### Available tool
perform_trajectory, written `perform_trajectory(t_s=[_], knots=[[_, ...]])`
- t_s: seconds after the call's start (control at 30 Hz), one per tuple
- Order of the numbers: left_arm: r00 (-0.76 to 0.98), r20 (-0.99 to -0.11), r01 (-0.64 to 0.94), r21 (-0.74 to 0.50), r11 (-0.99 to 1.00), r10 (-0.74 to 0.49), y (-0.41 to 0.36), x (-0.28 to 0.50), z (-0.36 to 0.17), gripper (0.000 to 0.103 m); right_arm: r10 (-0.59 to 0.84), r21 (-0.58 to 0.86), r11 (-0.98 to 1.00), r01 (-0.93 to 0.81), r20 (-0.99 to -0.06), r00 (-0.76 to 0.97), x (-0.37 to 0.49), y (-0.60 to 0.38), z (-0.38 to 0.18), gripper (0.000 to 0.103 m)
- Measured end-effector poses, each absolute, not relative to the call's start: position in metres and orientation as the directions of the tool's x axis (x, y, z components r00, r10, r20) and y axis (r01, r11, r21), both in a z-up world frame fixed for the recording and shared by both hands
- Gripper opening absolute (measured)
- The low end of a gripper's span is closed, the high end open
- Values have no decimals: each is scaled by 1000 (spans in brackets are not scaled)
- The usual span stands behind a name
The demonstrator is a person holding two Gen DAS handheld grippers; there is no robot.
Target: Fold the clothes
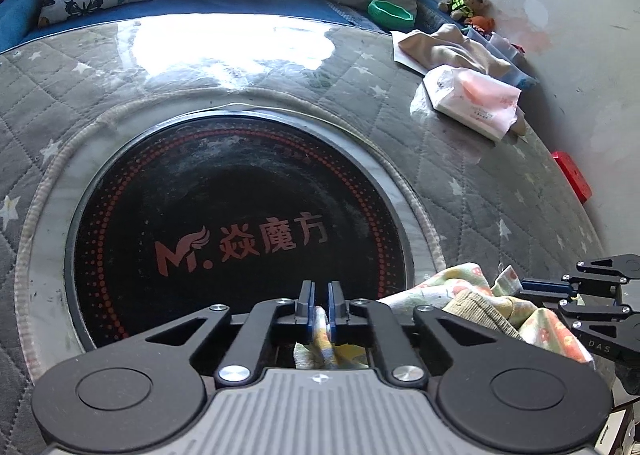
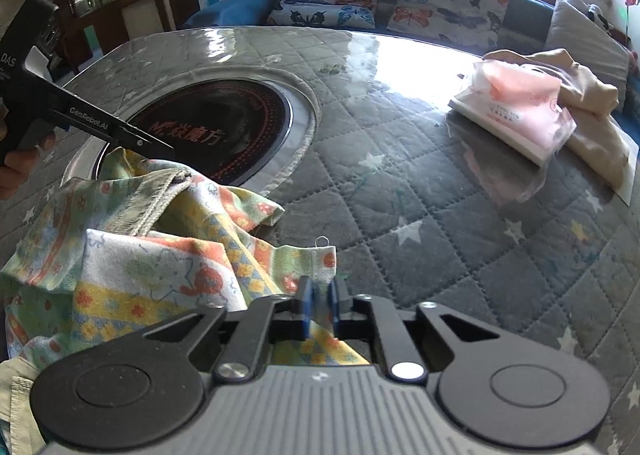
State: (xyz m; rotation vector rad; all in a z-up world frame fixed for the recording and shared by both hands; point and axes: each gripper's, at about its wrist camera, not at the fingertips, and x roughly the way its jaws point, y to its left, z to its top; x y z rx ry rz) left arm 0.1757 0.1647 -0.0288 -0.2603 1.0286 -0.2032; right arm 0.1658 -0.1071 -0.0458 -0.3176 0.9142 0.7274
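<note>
A small patterned garment [image 2: 160,255] in green, yellow and orange lies crumpled on the quilted table cover near the front edge. My left gripper [image 1: 320,305] is shut on a fold of this garment [image 1: 460,291], which shows between its blue pads. My right gripper [image 2: 320,301] is shut on a hemmed edge of the same garment, with the hem standing up between the pads. In the left wrist view the right gripper [image 1: 532,287] reaches in from the right. In the right wrist view the left gripper [image 2: 160,147] comes in from the left, held by a hand.
A round black hotplate [image 1: 240,231] is set into the grey star-quilted table [image 2: 440,235]. A pink tissue pack [image 2: 516,115] and a beige cloth [image 2: 592,103] lie at the far right. A green bowl [image 1: 390,13], toys and butterfly cushions [image 2: 448,7] sit behind.
</note>
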Motion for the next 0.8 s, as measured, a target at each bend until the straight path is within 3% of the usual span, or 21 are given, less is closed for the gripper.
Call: perform_trajectory(t_s=[0.23, 0.47, 0.67, 0.8], knots=[[537, -782, 60, -337, 939, -315, 167, 172, -24, 3, 407, -107, 714, -692, -741, 534, 162, -97, -24, 4], [614, -716, 69, -371, 926, -333, 173, 168, -5, 1, 450, -236, 721, -651, -555, 700, 156, -85, 23, 3], [673, -667, 73, -368, 927, -318, 180, 163, 10, 1, 474, -174, 746, -643, -539, 696, 165, -87, 35, 9], [648, -706, 35, -349, 937, -287, 185, 164, 5, 5, 438, -105, 784, -612, -606, 664, 179, -107, 27, 11]])
